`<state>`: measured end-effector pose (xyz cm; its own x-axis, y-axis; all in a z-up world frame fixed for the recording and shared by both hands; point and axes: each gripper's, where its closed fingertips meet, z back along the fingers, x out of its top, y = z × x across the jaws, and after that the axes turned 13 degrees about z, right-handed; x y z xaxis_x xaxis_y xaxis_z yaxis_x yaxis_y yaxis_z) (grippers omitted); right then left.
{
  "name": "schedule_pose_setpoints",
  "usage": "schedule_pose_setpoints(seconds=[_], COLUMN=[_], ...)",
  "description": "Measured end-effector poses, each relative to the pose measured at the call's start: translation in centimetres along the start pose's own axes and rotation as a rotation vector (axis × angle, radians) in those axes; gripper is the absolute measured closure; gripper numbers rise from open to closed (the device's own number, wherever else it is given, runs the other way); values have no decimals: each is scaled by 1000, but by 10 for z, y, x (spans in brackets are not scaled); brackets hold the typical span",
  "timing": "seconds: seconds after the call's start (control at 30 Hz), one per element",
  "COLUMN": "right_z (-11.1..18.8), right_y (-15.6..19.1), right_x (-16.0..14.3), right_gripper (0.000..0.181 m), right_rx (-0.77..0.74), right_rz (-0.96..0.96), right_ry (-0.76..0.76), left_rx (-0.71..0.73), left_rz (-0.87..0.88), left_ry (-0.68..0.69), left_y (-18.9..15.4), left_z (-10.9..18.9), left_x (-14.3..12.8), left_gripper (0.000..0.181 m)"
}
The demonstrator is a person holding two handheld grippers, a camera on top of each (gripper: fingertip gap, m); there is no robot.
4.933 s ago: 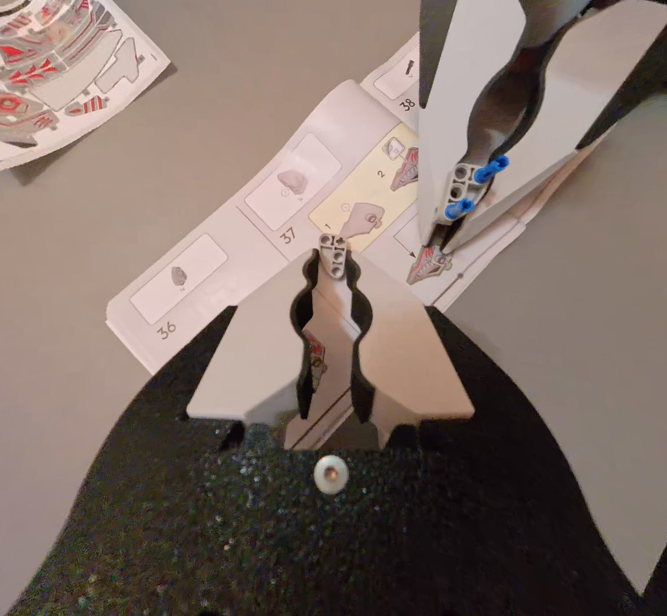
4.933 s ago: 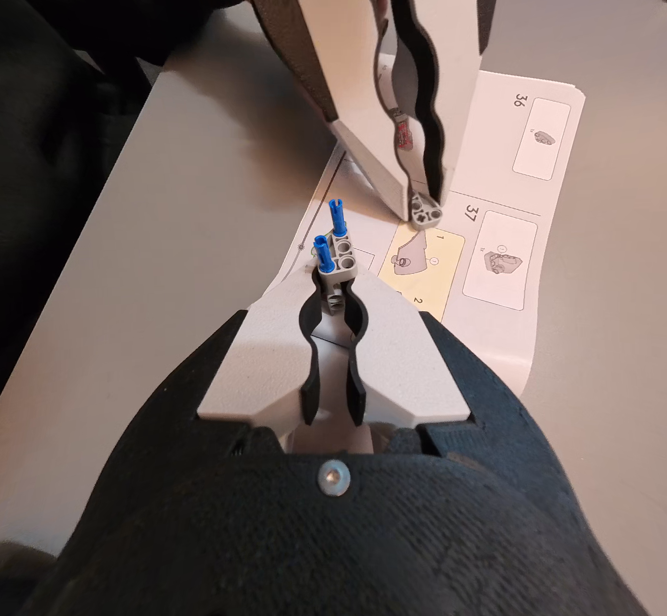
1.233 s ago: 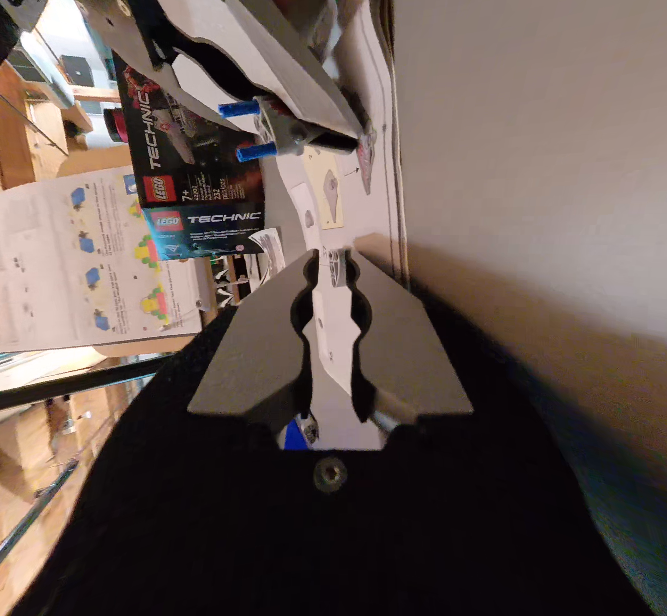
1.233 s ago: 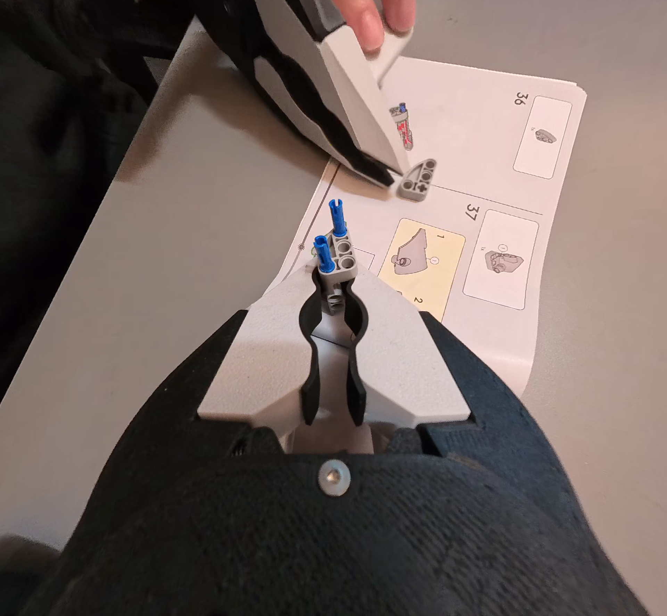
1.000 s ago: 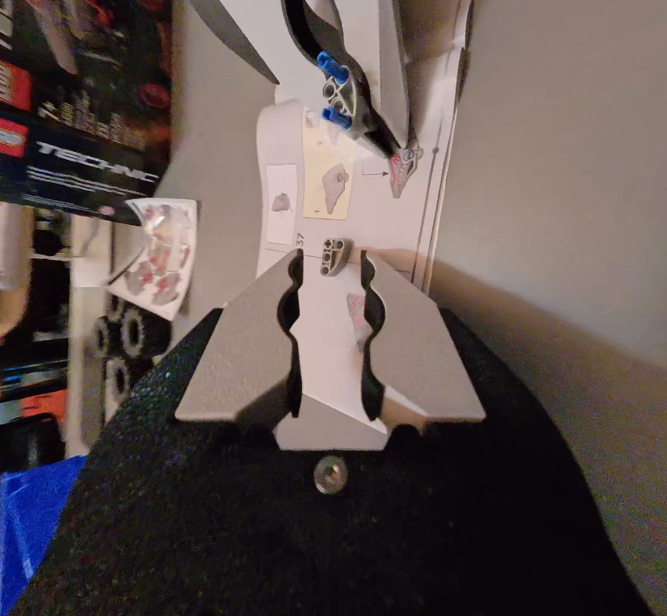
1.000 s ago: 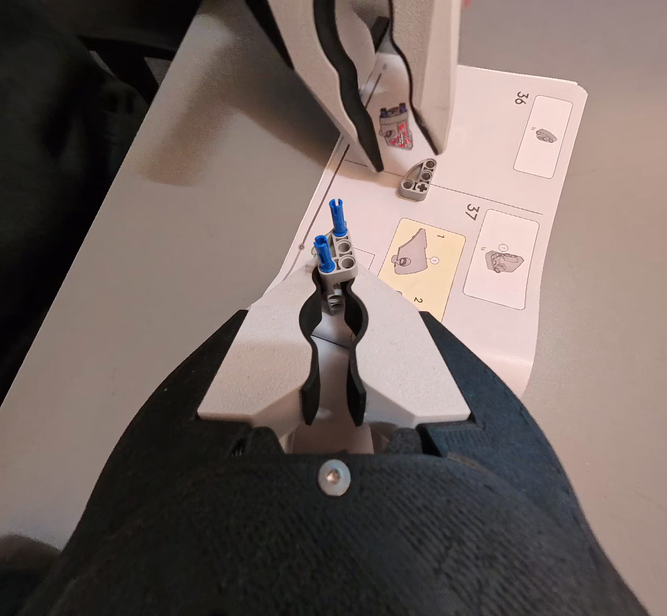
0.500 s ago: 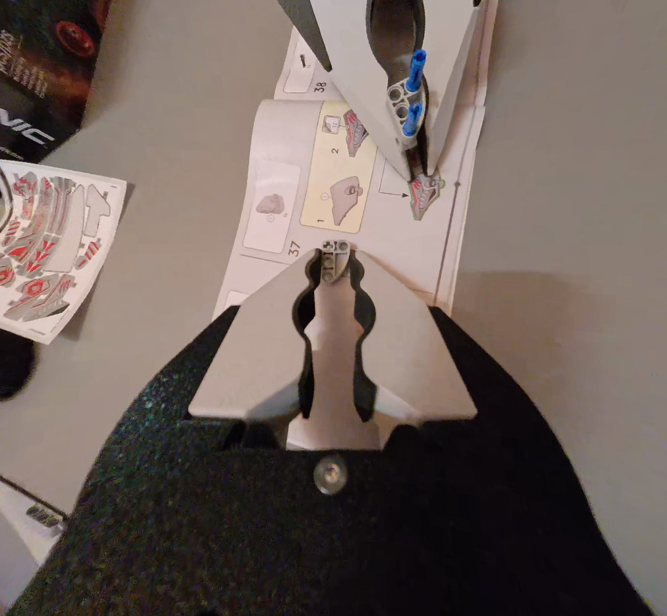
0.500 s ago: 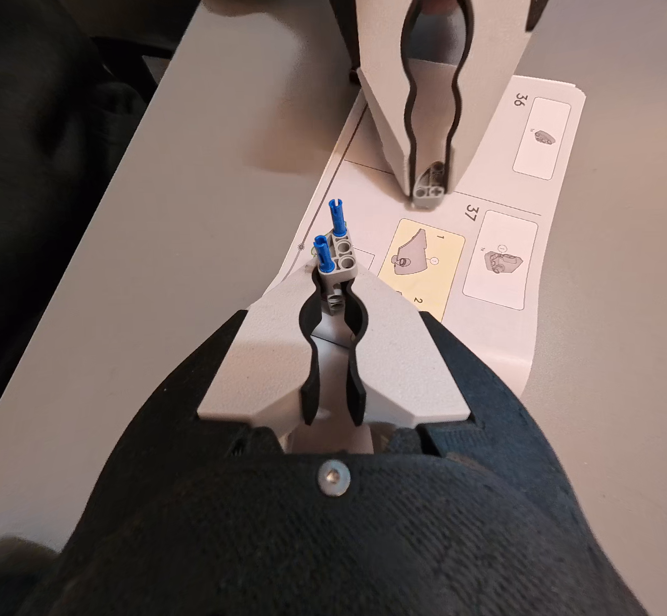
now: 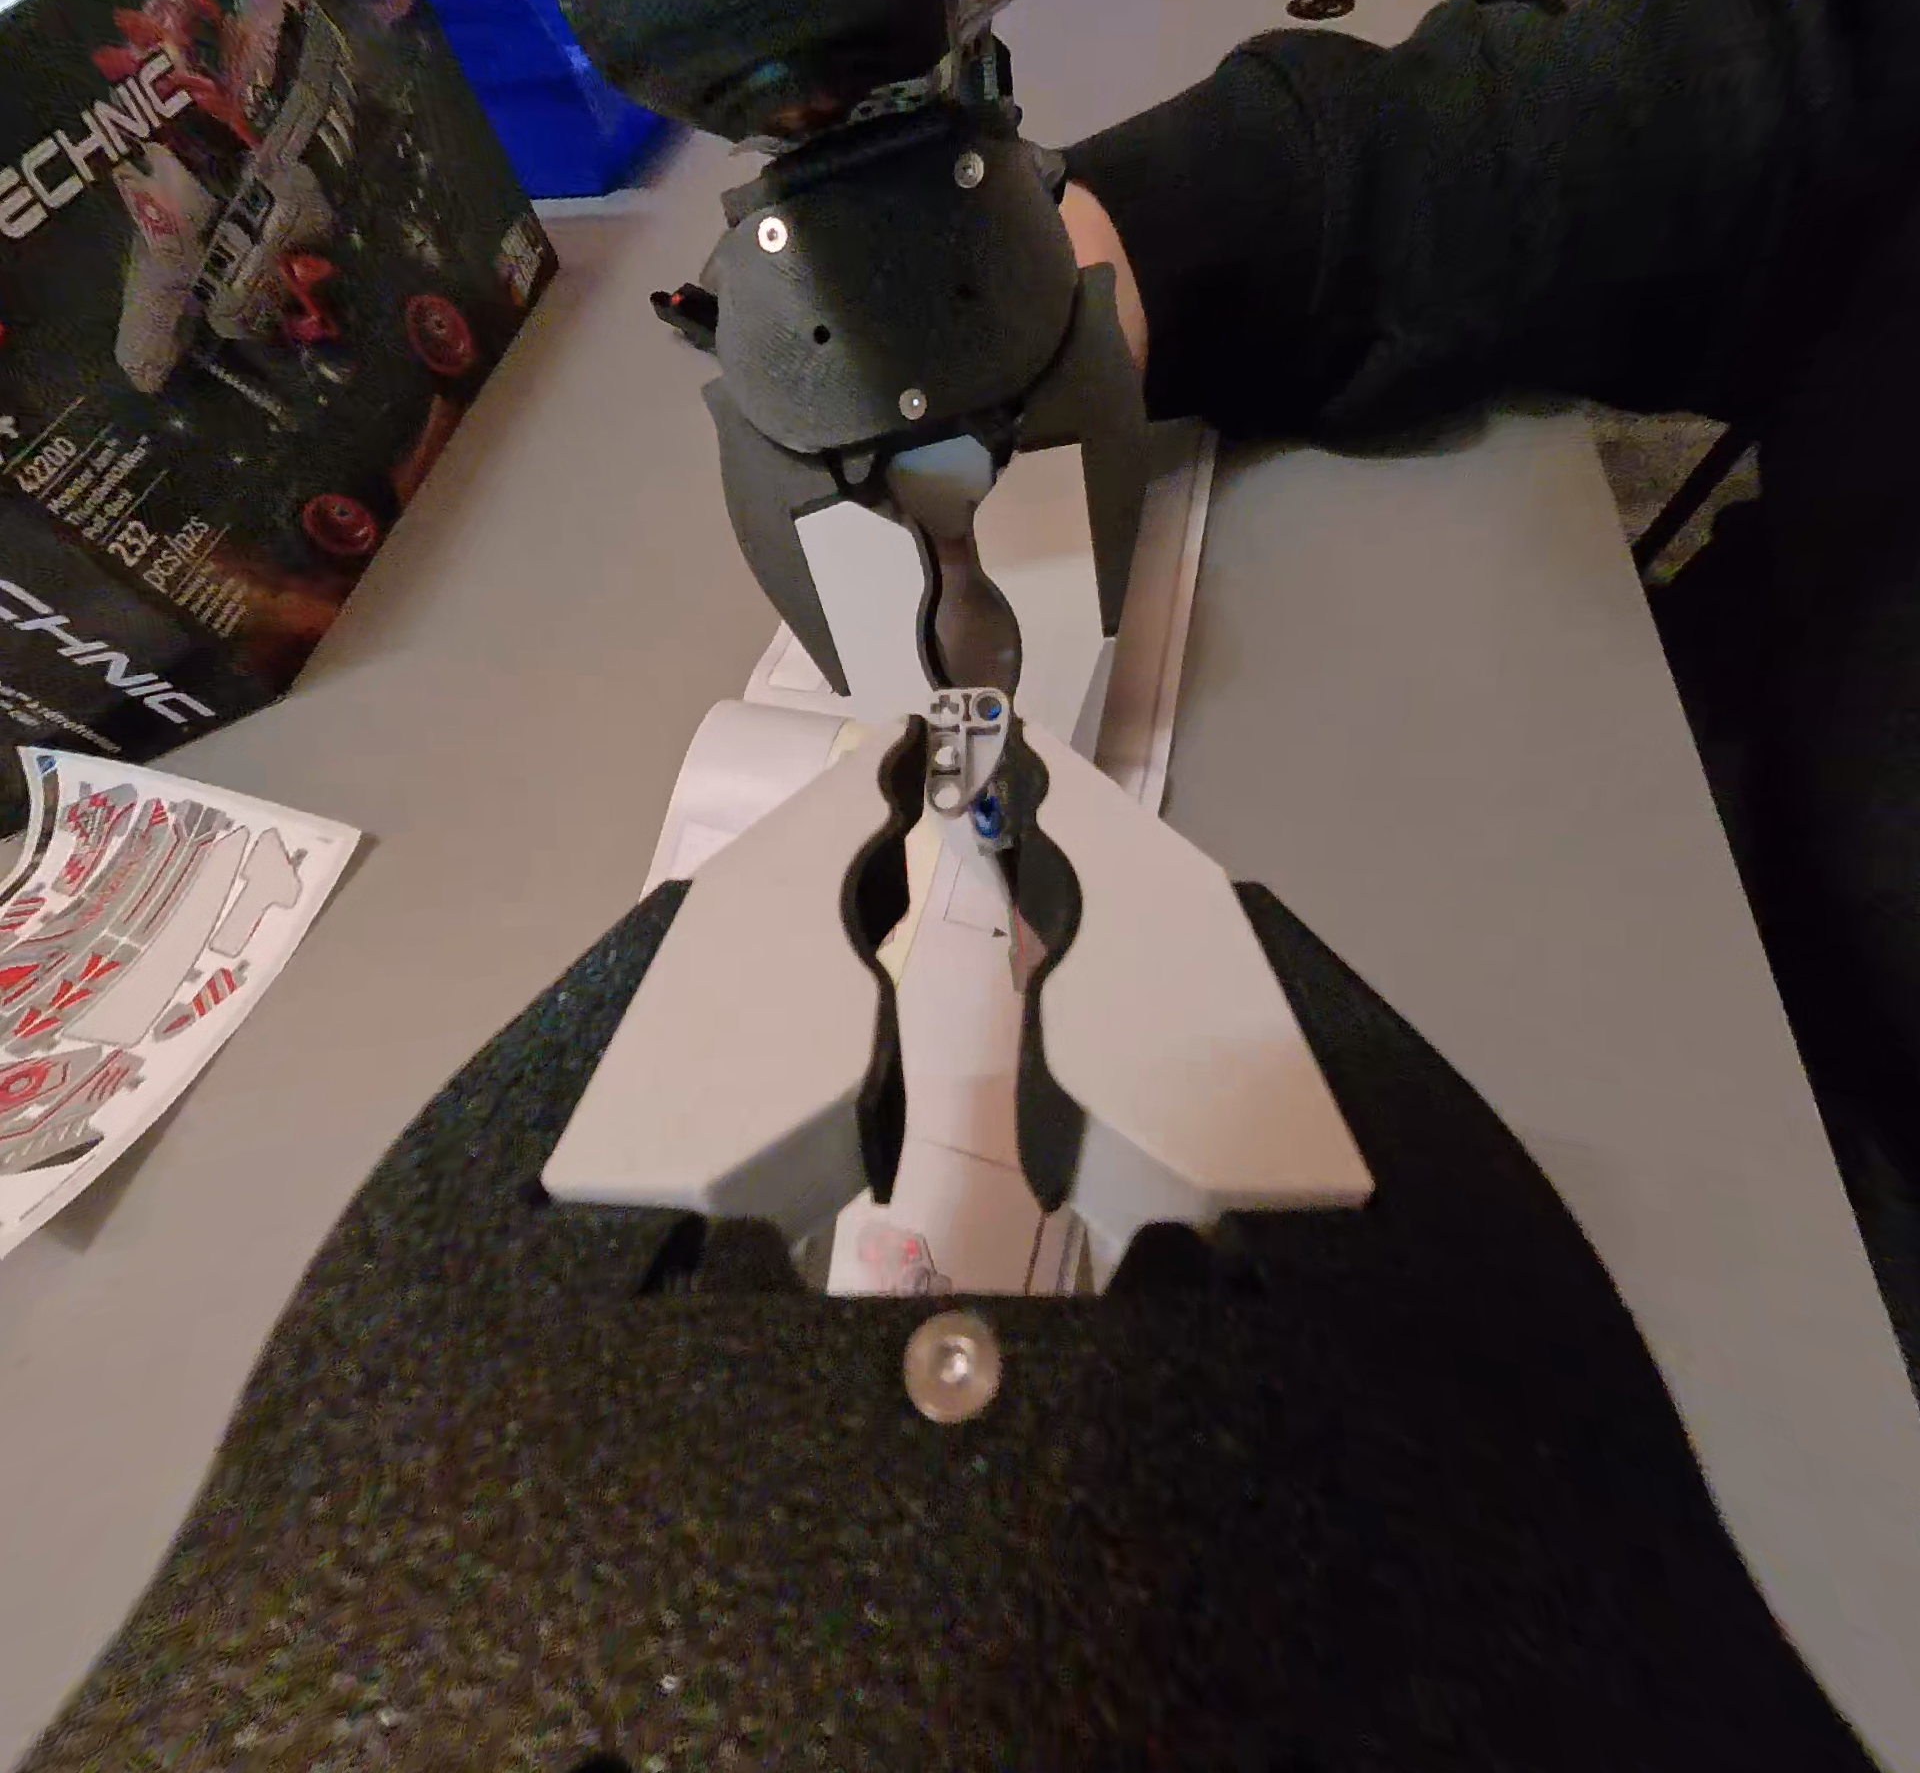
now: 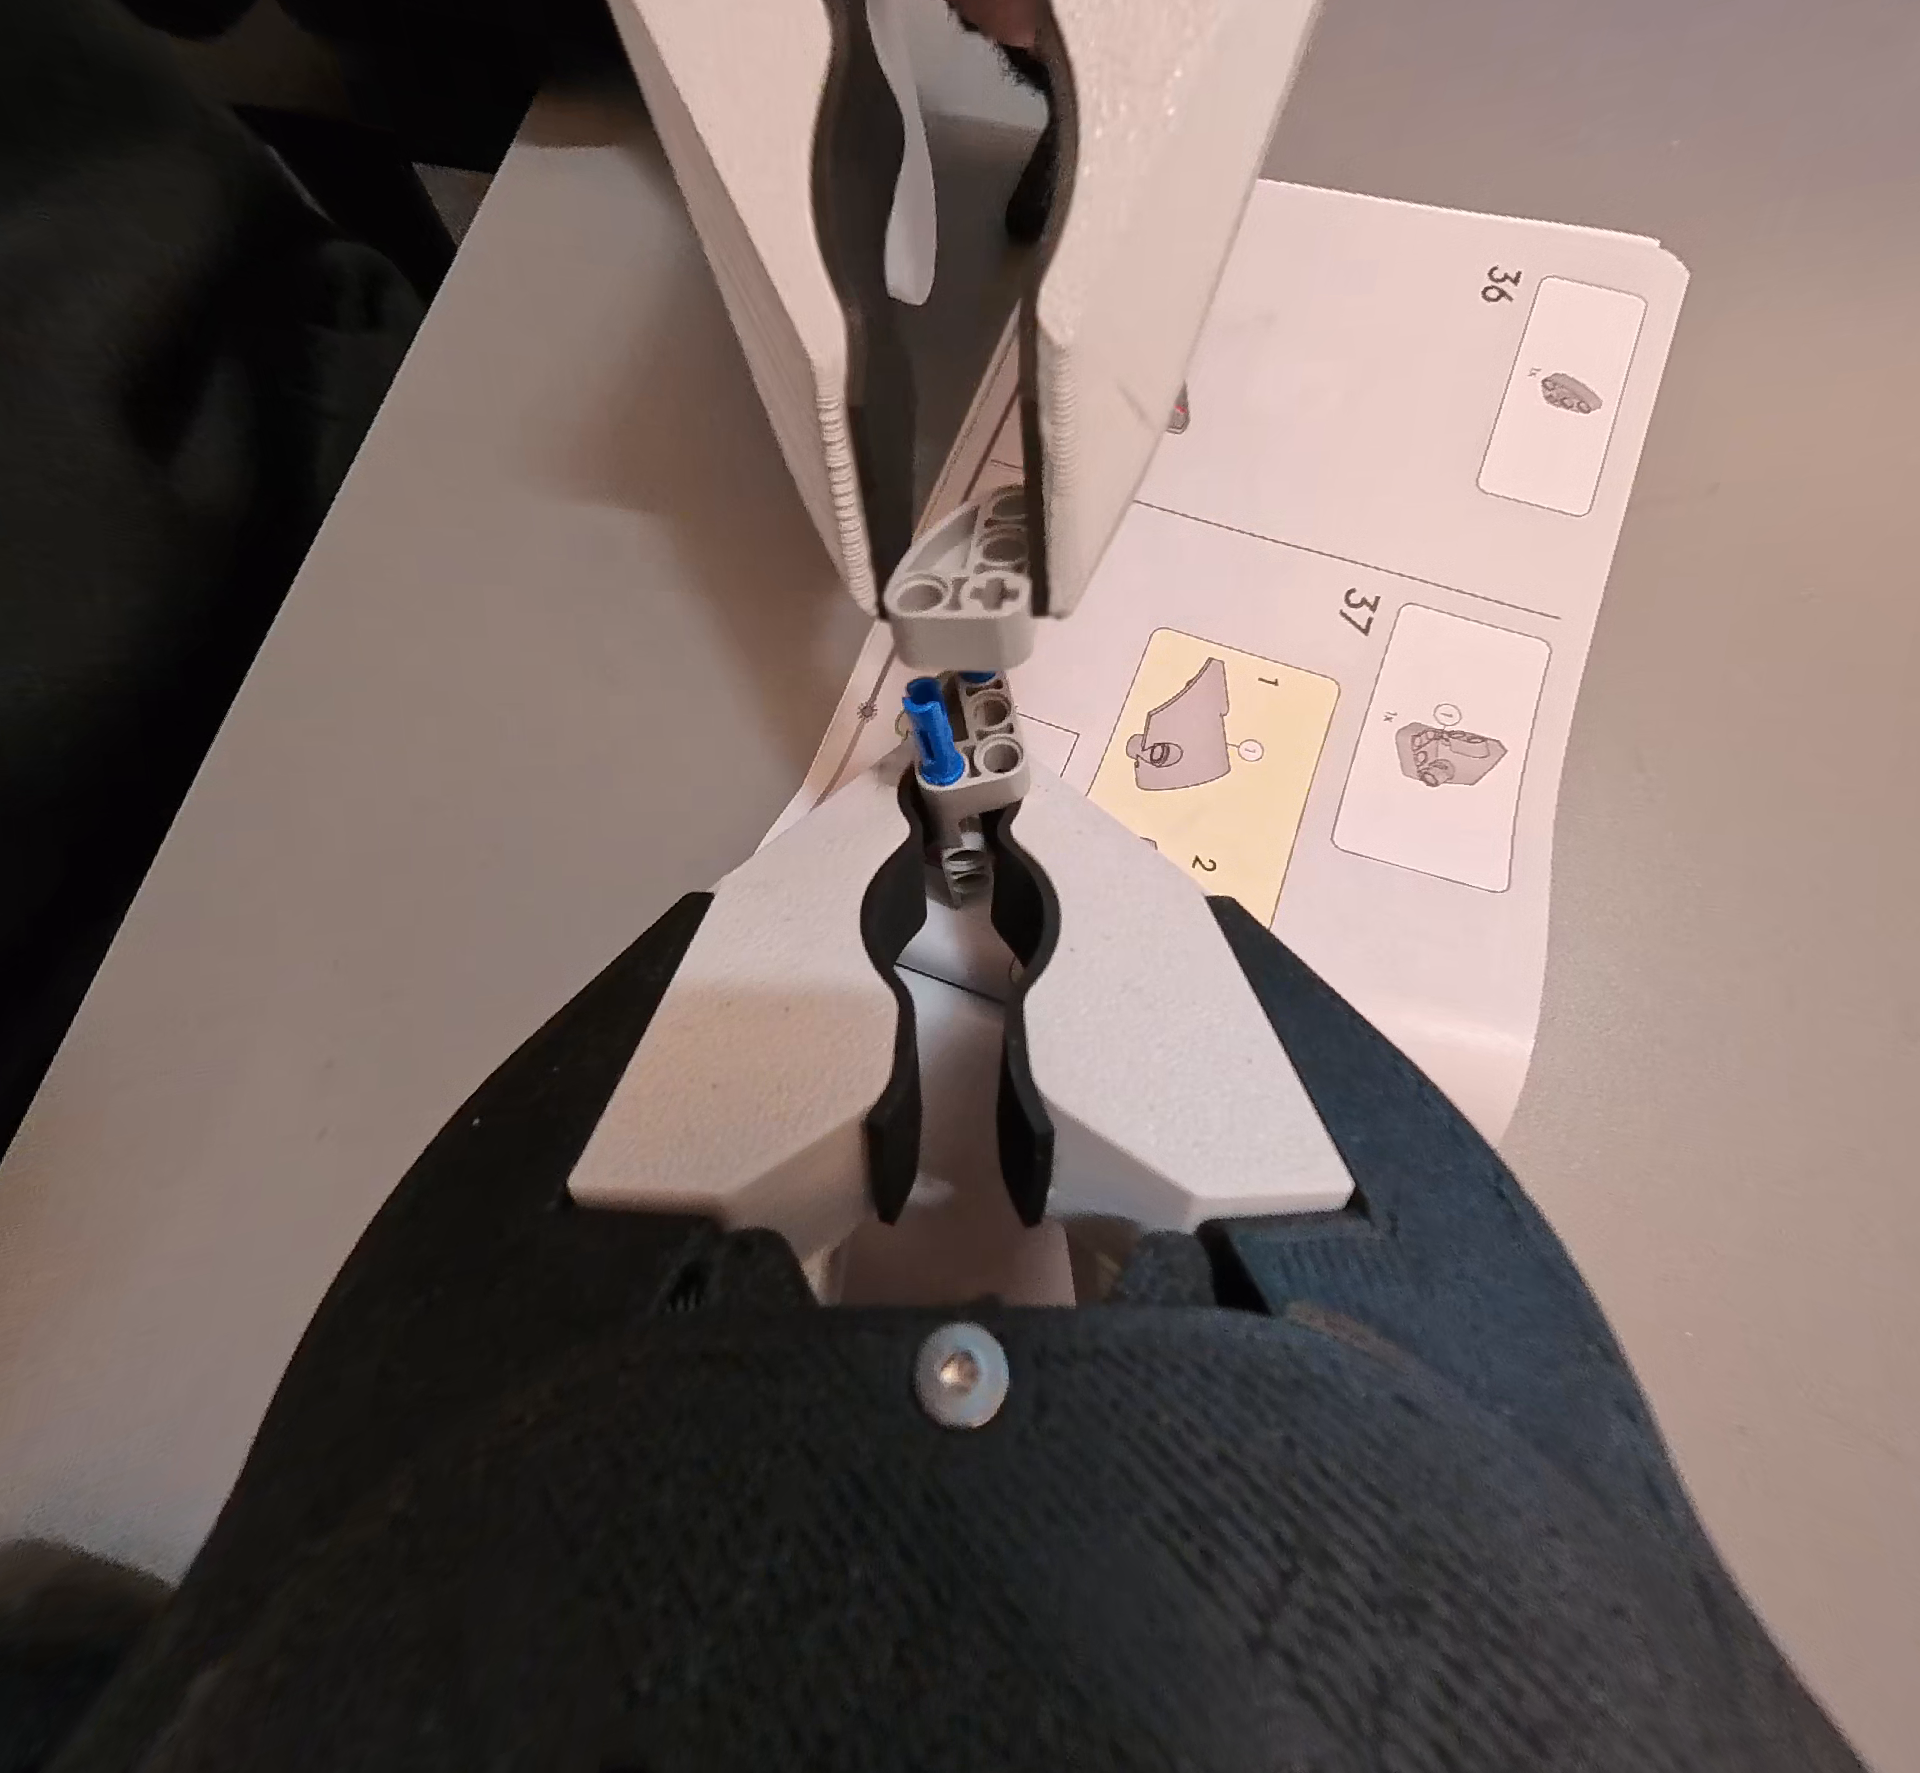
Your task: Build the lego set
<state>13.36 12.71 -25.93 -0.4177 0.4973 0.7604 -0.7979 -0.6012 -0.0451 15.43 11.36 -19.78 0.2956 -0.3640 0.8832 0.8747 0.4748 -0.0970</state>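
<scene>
My left gripper (image 9: 961,749) is shut on a small grey curved liftarm (image 9: 958,755), held above the table. In the right wrist view the left gripper (image 10: 961,603) comes down from the top with that liftarm (image 10: 961,611) between its tips. My right gripper (image 10: 961,793) is shut on a grey beam (image 10: 982,757) with two blue pins (image 10: 930,736) pointing up. The liftarm sits right over the far pin, touching or nearly so. In the left wrist view the right gripper (image 9: 966,684) faces mine tip to tip.
The open instruction booklet (image 10: 1455,580) lies under both grippers. A sticker sheet (image 9: 135,944) and the set's dark box (image 9: 208,321) are at the left, a blue bin (image 9: 520,61) behind. A dark sleeve (image 9: 1507,217) crosses the right. The table edge (image 10: 312,580) is close.
One second ago the liftarm lay on the booklet between my open left fingers. The left gripper shut on it, lifted it and brought it onto the right gripper's pinned beam. The right gripper stayed still.
</scene>
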Motion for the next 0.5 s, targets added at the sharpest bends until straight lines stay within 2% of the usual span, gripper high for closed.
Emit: schedule_pose_setpoints(seconds=[0.03,0.3,0.5], right_z=[0,0,0], right_y=[0,0,0], right_x=[0,0,0], right_gripper=[178,179,178], right_rx=[0,0,1], right_rz=[0,0,-1], right_ry=[0,1,1], left_rx=[-4,22,119], left_rz=[3,25,94], left_ry=[2,45,36], left_y=[-1,-4,0], left_z=[-1,-4,-5], left_x=[1,-5,-4], left_gripper=[169,169,169])
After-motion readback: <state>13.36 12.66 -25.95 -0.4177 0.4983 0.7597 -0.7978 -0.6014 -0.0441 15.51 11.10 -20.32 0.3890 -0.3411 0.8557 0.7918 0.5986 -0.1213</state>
